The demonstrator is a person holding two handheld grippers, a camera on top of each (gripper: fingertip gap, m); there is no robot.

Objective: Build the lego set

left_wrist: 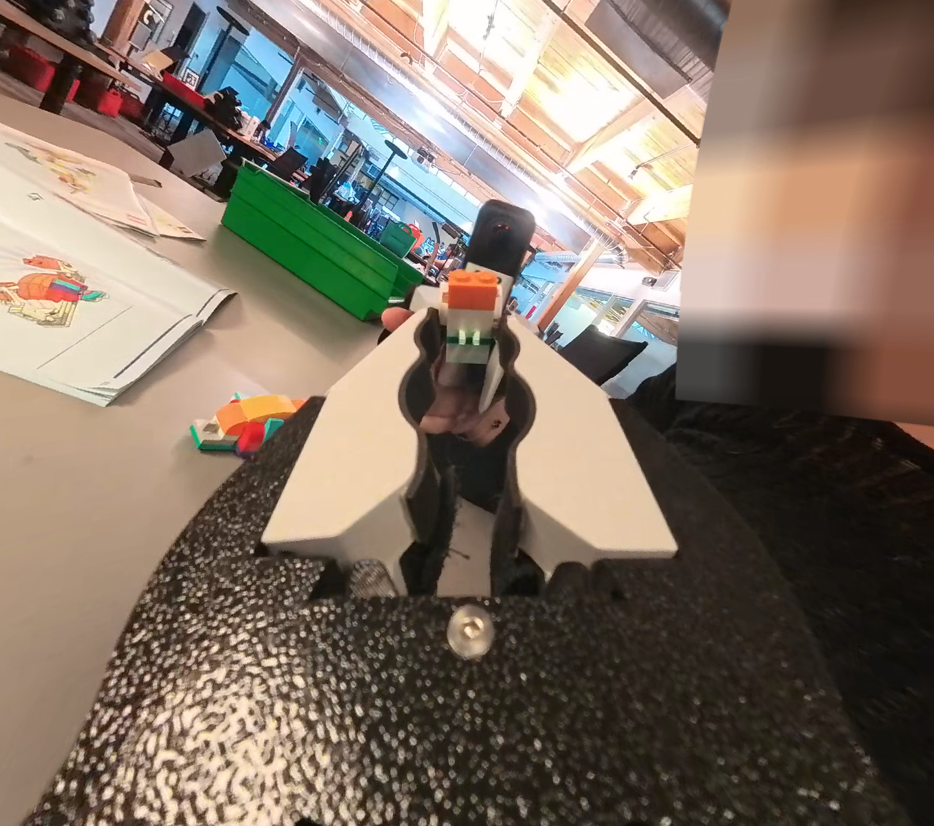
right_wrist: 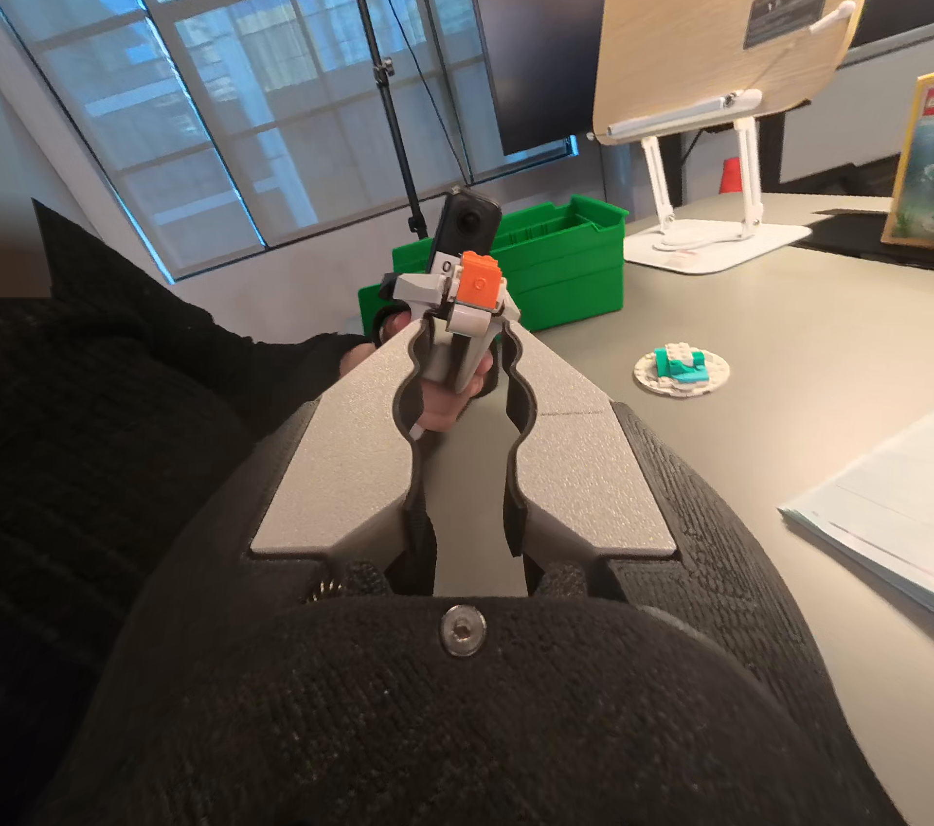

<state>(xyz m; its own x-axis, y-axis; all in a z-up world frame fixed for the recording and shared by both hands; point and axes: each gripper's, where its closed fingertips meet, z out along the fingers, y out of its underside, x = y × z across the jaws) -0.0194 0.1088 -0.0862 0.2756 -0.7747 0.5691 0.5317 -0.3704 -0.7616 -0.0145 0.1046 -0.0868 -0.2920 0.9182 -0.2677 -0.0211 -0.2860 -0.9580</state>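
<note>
A small lego assembly (left_wrist: 467, 326), with an orange brick on top and white and green pieces below, is held up in the air between both grippers, which face each other. My left gripper (left_wrist: 466, 321) is shut on its lower white and green part. In the right wrist view the same assembly (right_wrist: 477, 289) sits just past my right gripper (right_wrist: 461, 330), whose jaws stand a brick's width apart around the white lower piece. I cannot tell if they press on it. The other gripper's pale fingers and black camera show behind the assembly in each view.
A green bin (left_wrist: 313, 246) (right_wrist: 556, 256) stands on the grey table. Open instruction booklets (left_wrist: 76, 296) and a small colourful build (left_wrist: 247, 422) lie to the left. A round white plate with teal bricks (right_wrist: 680, 369), a wooden book stand (right_wrist: 733, 18) and a booklet (right_wrist: 869, 498) are on the right. The tips of both grippers are at nearly the same place.
</note>
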